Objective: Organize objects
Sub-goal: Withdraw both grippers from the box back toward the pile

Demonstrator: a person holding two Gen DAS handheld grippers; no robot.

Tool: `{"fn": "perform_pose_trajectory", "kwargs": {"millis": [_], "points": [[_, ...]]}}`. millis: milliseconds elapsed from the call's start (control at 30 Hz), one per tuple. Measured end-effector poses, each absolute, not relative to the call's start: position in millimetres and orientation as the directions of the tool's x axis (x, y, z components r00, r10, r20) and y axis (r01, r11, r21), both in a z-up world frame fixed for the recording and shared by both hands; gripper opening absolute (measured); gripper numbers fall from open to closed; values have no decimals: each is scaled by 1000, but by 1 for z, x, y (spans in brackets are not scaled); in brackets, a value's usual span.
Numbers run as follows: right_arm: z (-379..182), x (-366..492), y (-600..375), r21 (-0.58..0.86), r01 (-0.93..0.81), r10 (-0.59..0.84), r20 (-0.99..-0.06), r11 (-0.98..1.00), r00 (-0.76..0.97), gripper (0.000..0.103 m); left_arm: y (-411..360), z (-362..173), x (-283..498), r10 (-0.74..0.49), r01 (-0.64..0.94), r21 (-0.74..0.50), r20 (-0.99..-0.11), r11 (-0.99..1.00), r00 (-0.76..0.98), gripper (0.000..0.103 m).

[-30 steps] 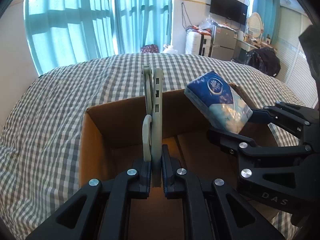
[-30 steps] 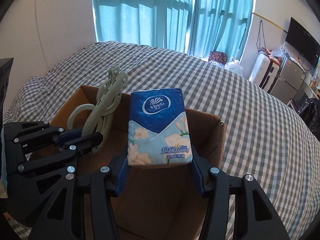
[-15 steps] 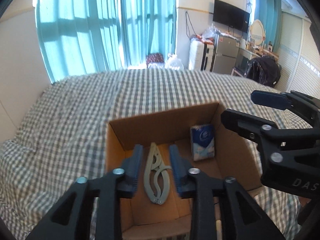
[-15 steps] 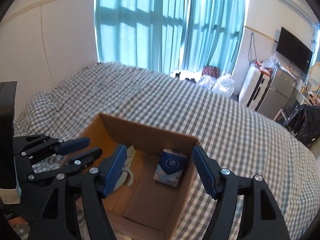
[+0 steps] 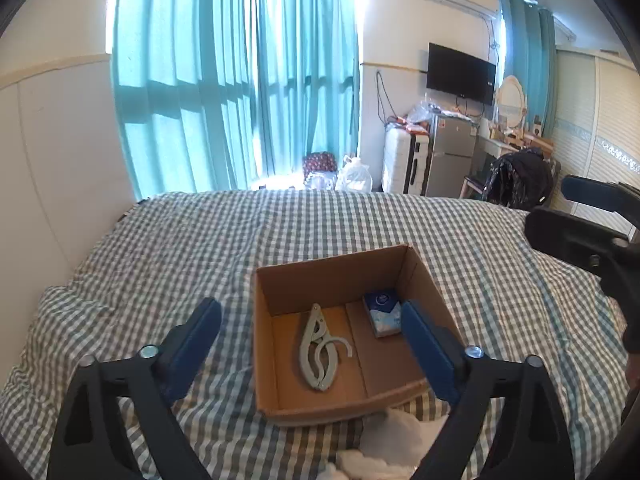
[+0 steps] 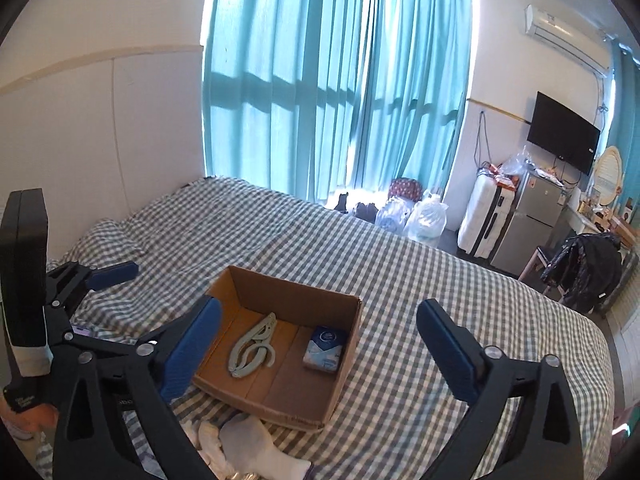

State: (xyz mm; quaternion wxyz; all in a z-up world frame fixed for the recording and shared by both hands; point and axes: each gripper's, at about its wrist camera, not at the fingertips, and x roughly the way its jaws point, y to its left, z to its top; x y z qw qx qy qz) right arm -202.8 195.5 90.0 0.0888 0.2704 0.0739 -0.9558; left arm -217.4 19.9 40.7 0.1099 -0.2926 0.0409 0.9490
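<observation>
There is one brown cardboard box (image 5: pixel 340 272) sitting on the bed with the gray and white checked cover (image 5: pixel 180 248). Inside the box there are two things. One is a pale green folding hanger (image 5: pixel 320 350), lying flat on the box floor on the left side. The other is a blue pack of tissues (image 5: pixel 383 313), lying flat on the right side, near the far wall of the box. The two things do not touch. Just in front of the box lies a small pile of white cloth (image 6: pixel 248 438); how many pieces it has cannot be told. There are two claws. The left gripper (image 5: pixel 310 344) is spread wide and holds nothing. The right gripper (image 6: pixel 320 346) is spread wide too and holds nothing. A second ago the left claw was squeezing the hanger and the right claw was squeezing the tissue pack, both down close to the box. Now both things are let go and rest in the box, and both claws are up high above it.
</observation>
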Motion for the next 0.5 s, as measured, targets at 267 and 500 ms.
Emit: {"fn": "perform_pose_trajectory", "kwargs": {"millis": [267, 500], "points": [[108, -134, 193, -107, 200, -122, -496, -974, -860, 103, 1, 65, -159, 157, -207, 40, -516, -978, -842, 103], [109, -93, 191, -98, 186, -116, -483, -978, -868, 103, -18, 66, -122, 107, -155, 50, -512, -987, -853, 103]]}}
